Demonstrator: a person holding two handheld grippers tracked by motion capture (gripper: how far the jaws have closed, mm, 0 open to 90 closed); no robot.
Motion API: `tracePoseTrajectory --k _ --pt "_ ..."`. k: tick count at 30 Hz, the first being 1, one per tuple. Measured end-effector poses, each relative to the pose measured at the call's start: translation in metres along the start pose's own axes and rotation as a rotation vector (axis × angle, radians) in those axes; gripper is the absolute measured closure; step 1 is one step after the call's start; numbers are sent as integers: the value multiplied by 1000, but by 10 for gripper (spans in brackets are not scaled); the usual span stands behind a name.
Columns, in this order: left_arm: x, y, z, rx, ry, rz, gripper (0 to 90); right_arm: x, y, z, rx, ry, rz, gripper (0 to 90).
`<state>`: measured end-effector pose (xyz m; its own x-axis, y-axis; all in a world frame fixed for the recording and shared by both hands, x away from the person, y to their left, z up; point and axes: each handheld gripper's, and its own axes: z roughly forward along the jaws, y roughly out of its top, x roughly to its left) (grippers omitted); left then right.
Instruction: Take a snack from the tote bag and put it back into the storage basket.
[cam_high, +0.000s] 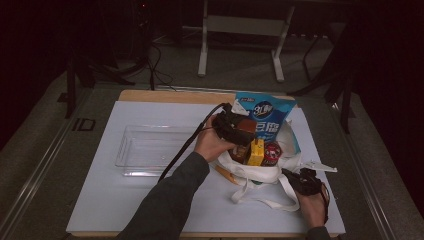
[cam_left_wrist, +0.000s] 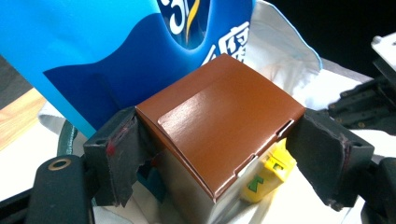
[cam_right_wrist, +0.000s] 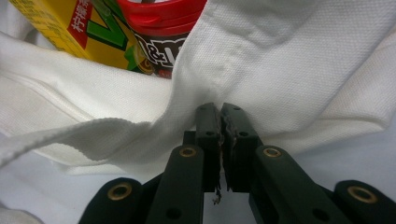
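A white cloth tote bag (cam_high: 260, 172) lies open on the white mat, holding a tall blue snack pouch (cam_high: 265, 117), a yellow drink carton (cam_high: 256, 152) and a red-lidded candy tub (cam_high: 272, 152). My left gripper (cam_high: 240, 131) is shut on a brown box (cam_left_wrist: 219, 116), its pads (cam_left_wrist: 119, 154) pressing both sides, held over the bag's mouth in front of the blue pouch (cam_left_wrist: 93, 42). My right gripper (cam_high: 299, 181) is shut on the bag's white cloth (cam_right_wrist: 261, 70) near the handle (cam_right_wrist: 60, 135), with the yellow carton (cam_right_wrist: 79, 28) and the tub (cam_right_wrist: 159, 18) just behind.
An empty clear plastic tray (cam_high: 150, 150) rests on the mat left of the bag. The bag's loose handles (cam_high: 265, 197) trail toward the table's front edge. Beyond the wooden table top are a dark floor, cables and a white stand (cam_high: 240, 30).
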<state>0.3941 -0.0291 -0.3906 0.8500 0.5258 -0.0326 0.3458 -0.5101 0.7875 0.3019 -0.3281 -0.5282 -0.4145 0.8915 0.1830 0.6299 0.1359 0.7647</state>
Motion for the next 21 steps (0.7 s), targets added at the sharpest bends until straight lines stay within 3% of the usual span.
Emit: tracePoseTrajectory --k 9,13,21 --pt "15 -10 -8 -25 -133 157 187 -1 0 0 0 4 2 852" --pt "25 -13 -12 -40 -202 166 209 -1 0 0 0 7 4 850" --pt "36 -11 -9 -57 -218 166 287 -2 0 0 0 11 9 848"
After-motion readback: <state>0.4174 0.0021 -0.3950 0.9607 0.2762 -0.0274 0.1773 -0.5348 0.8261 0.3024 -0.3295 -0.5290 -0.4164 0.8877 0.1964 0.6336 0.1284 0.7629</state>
